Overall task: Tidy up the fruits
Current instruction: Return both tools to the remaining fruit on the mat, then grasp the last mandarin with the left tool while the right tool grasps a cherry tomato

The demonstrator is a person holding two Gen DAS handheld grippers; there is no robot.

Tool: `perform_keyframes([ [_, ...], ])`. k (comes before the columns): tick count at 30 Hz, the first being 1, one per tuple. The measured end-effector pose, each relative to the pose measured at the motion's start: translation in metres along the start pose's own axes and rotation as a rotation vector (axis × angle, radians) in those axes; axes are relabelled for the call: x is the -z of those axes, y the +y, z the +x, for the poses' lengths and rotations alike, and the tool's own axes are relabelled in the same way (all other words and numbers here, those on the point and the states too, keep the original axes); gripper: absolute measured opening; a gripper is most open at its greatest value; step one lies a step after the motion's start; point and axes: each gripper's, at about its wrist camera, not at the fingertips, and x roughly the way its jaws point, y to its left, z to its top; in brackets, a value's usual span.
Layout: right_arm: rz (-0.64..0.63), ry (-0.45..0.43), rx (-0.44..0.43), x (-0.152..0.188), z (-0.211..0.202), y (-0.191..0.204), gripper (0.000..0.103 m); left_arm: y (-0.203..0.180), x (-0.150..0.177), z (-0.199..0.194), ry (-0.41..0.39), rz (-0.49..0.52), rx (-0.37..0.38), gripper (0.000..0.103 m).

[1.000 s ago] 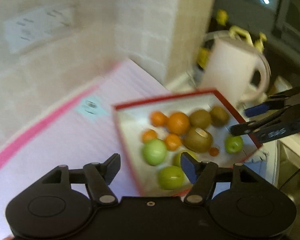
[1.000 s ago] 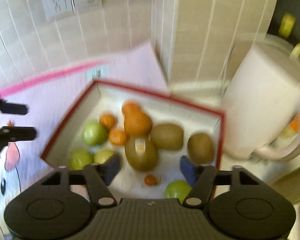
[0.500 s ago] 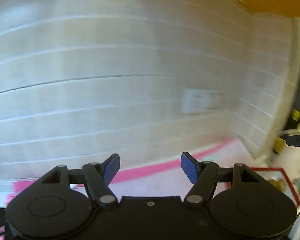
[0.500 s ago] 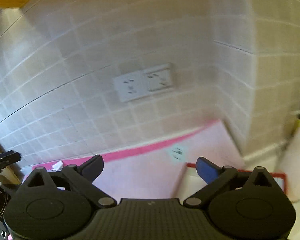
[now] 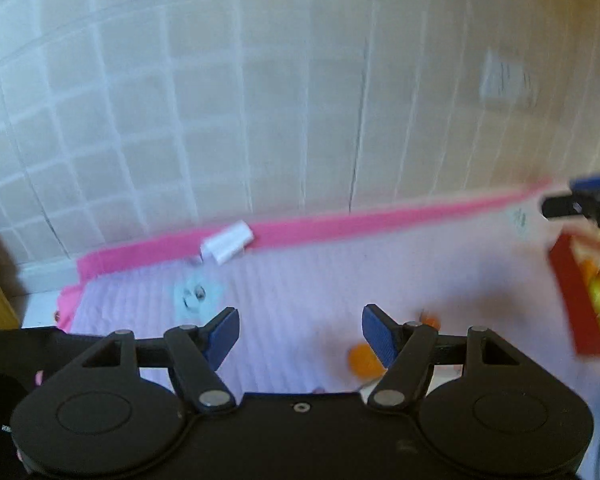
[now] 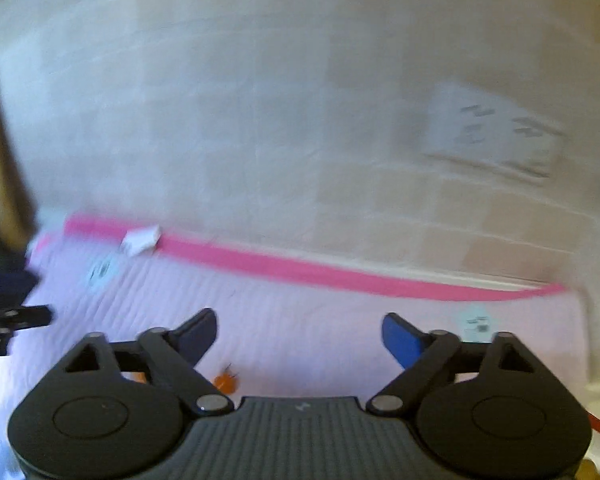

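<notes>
1. The pink mat (image 5: 308,292) on the bench is the sorting ground; judged from here, loose fruit goes there in groups.
2. The red box (image 5: 568,292) holds most fruit, at the far right of the left view.
3. Left claw (image 5: 299,334): spread, empty.
4. Right claw (image 6: 299,338): spread, empty, its jaws just narrowed.
5. Aim low for the orange fruit (image 5: 362,360) beside the left claw's right finger.

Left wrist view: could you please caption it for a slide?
Open left gripper above the pink mat, an orange fruit beside its finger, red box at right.
</notes>
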Motion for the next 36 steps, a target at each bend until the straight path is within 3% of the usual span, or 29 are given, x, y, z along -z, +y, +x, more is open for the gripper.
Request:
perform_keyframes([
  [7, -0.049, 0.178, -0.098, 0.020, 0.079, 0.041, 0.064, -0.013, 0.025, 0.044, 0.075, 0.068, 0.122, 0.081],
  [15, -0.006, 0.297, -0.147, 0.036, 0.135, 0.043, 0.063, -0.020, 0.030, 0.082, 0.106, 0.112, 0.197, 0.081],
  [21, -0.062, 0.331, -0.158, 0.043, 0.152, 0.051, 0.053, -0.028, 0.040, 0.102, 0.106, 0.157, 0.226, 0.080],
  [23, -0.079, 0.331, -0.171, 0.045, 0.154, 0.053, 0.049, -0.030, 0.043, 0.106, 0.111, 0.158, 0.243, 0.076],
  [27, -0.098, 0.350, -0.186, 0.047, 0.161, 0.058, 0.038, -0.032, 0.046, 0.115, 0.130, 0.144, 0.246, 0.059],
  [30, -0.096, 0.350, -0.192, 0.048, 0.161, 0.058, 0.035, -0.032, 0.048, 0.119, 0.141, 0.136, 0.249, 0.056],
  [32, -0.092, 0.350, -0.196, 0.047, 0.161, 0.057, 0.027, -0.034, 0.048, 0.119, 0.132, 0.137, 0.241, 0.051],
  [36, -0.078, 0.349, -0.212, 0.047, 0.160, 0.054, 0.025, -0.034, 0.048, 0.119, 0.123, 0.126, 0.238, 0.049],
])
